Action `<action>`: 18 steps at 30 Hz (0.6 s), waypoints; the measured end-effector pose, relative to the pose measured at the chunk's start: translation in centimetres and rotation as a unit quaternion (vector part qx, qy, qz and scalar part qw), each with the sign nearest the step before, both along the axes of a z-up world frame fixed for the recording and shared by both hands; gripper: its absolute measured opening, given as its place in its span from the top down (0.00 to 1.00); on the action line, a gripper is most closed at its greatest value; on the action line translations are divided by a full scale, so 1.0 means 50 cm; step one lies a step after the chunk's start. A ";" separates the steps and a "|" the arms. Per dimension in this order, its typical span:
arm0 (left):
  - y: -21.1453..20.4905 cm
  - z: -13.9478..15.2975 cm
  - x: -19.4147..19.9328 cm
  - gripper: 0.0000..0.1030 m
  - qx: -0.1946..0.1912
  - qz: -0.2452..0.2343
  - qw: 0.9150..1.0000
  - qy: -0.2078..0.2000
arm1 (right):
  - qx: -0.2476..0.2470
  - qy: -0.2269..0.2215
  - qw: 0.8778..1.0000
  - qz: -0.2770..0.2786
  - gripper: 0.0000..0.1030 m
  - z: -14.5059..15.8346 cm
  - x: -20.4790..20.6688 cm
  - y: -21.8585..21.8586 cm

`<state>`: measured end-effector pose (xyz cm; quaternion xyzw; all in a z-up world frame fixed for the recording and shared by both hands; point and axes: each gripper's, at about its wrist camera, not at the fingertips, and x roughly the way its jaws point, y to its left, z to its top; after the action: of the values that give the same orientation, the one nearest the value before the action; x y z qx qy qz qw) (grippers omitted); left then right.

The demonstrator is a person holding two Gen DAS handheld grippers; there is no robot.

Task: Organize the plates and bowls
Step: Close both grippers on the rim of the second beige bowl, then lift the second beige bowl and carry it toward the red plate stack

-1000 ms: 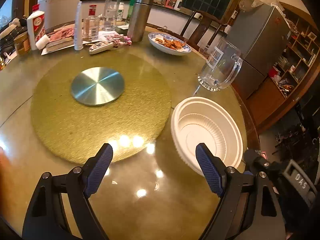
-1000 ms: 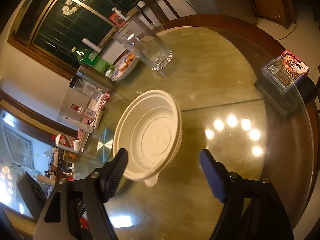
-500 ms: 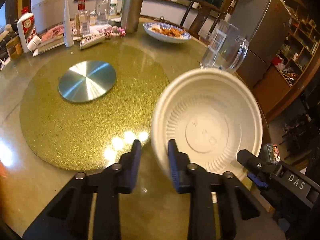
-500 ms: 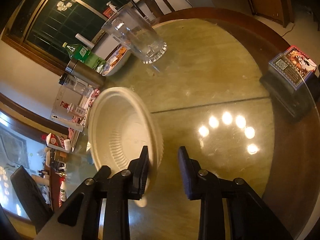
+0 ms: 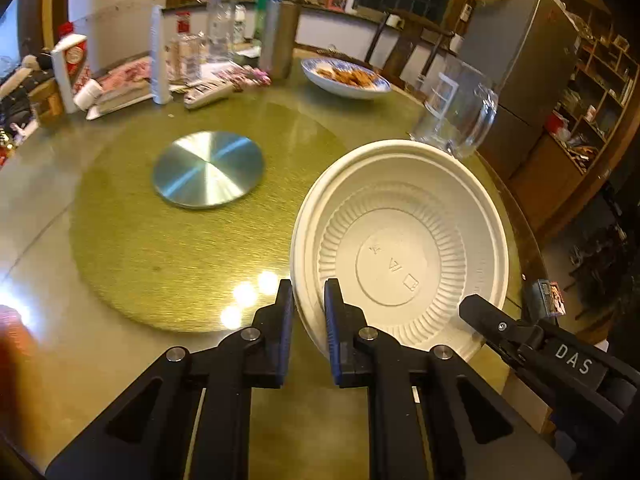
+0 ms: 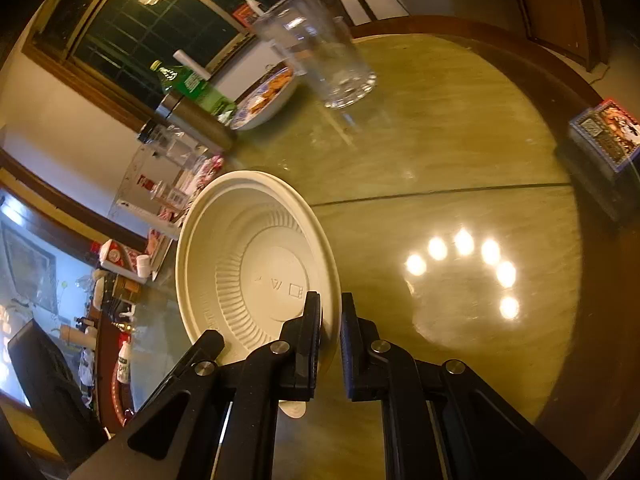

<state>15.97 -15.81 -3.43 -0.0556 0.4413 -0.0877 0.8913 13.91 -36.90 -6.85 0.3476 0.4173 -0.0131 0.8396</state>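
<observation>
Open tabletop (image 6: 460,168) lies to the right of the white bowl (image 5: 400,240), reaching as far as the table edge. A card box (image 6: 604,132) stands at that edge. A glass mug (image 5: 456,108) stands just beyond the bowl, blocking a straight path forward. Behind it sits a dish of food (image 5: 346,78). To the left, the gold turntable (image 5: 132,240) is bare apart from its metal hub (image 5: 208,168). The far side is crowded: a steel flask (image 5: 280,32), bottles (image 5: 218,24) and packets (image 5: 120,80) stand close together.
</observation>
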 end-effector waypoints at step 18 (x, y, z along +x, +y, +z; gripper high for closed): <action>0.155 0.008 -0.034 0.88 0.031 0.087 0.993 -0.071 | -0.031 -0.064 0.996 0.059 0.91 0.005 0.019 0.188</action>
<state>14.25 -8.04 -3.06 -0.0595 0.3729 -0.0001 0.9260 14.88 -27.50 -6.59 0.2967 0.3817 0.0459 0.8742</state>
